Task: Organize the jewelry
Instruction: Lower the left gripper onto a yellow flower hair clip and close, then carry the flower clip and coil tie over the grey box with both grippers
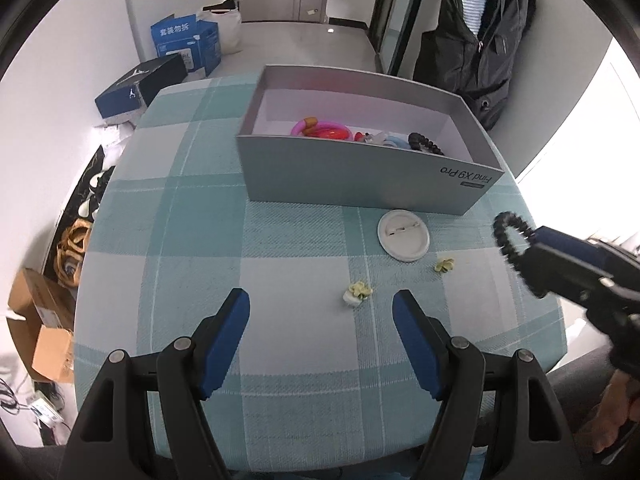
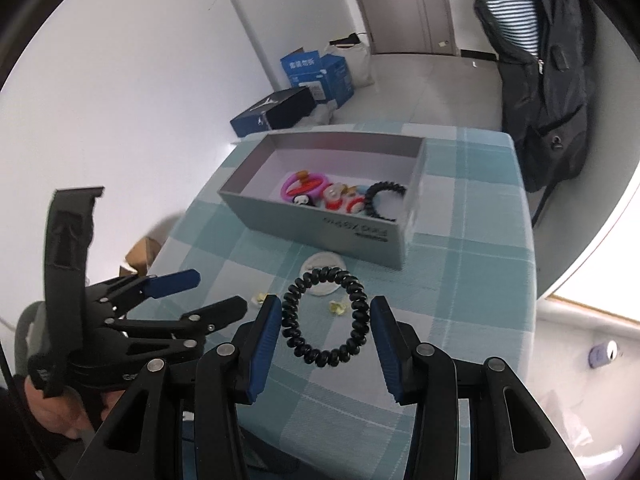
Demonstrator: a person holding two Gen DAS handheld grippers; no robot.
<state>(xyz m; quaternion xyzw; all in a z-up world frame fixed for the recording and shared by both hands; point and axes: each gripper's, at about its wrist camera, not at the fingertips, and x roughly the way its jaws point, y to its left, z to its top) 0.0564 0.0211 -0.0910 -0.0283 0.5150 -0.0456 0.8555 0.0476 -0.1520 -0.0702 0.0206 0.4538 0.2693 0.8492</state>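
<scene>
While my right gripper point(image 2: 324, 322) clamps the black spiral hair tie point(image 2: 325, 316) and my left gripper point(image 1: 320, 320) hangs wide and empty, I judge the next move is carrying it over the grey box point(image 2: 320, 224) and letting go.

The box's point(image 1: 360, 176) near wall hides most of the trinkets point(image 1: 332, 132) inside. Its printed lettering point(image 2: 356, 226) smears into blur. The badge point(image 2: 320, 268) sits half behind the black hair tie point(image 2: 324, 316).
</scene>
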